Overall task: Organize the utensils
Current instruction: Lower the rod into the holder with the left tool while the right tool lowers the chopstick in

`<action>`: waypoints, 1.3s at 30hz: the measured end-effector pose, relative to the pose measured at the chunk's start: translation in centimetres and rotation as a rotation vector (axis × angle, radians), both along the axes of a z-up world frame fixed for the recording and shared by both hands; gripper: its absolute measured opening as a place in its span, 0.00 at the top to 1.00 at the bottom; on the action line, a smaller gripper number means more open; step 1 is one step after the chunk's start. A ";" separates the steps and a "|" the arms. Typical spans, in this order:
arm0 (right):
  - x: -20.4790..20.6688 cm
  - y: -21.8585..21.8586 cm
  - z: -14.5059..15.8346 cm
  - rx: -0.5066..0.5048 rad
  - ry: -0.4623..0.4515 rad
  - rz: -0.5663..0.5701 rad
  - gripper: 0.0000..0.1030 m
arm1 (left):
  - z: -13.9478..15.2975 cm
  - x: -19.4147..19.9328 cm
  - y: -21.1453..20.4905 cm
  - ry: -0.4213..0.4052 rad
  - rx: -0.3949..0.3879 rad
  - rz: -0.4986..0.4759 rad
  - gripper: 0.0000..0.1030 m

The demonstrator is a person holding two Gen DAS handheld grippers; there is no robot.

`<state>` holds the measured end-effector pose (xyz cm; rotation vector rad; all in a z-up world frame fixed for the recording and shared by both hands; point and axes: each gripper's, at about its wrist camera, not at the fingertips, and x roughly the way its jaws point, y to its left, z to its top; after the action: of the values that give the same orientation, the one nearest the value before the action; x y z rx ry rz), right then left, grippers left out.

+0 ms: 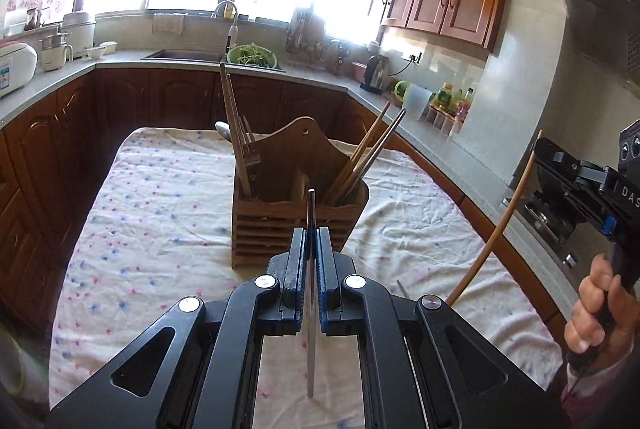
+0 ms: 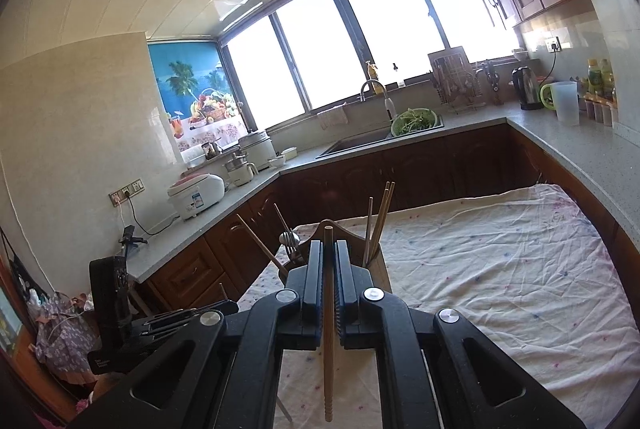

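The left gripper (image 1: 311,235) pinches a metal chopstick (image 1: 311,309) upright between its pads; the right gripper (image 2: 329,249) clamps a wooden chopstick (image 2: 328,341) likewise. Ahead of both, a wooden utensil holder (image 1: 298,197) stands on the flowered cloth (image 1: 160,213), chopsticks and a fork (image 1: 251,149) sticking out.
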<state>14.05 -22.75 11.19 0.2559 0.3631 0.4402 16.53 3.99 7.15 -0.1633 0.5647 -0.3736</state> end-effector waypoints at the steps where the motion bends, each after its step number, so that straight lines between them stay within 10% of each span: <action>1: 0.1 0.1 0.1 -0.002 -0.002 0.002 0.95 | 0.2 -0.1 0.1 -0.008 -0.002 0.003 0.96; 26: 8.1 3.0 6.0 -0.012 -0.184 -0.060 0.95 | 11.3 4.9 2.3 -0.341 -0.034 0.159 0.96; 39: 12.5 4.6 -0.2 -0.058 -0.124 -0.094 0.95 | 4.2 10.1 1.0 -0.252 -0.039 0.220 0.96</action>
<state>26.59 -18.11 11.00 0.1870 0.2411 0.3506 26.65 5.01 11.35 -0.2101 0.2867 -0.1867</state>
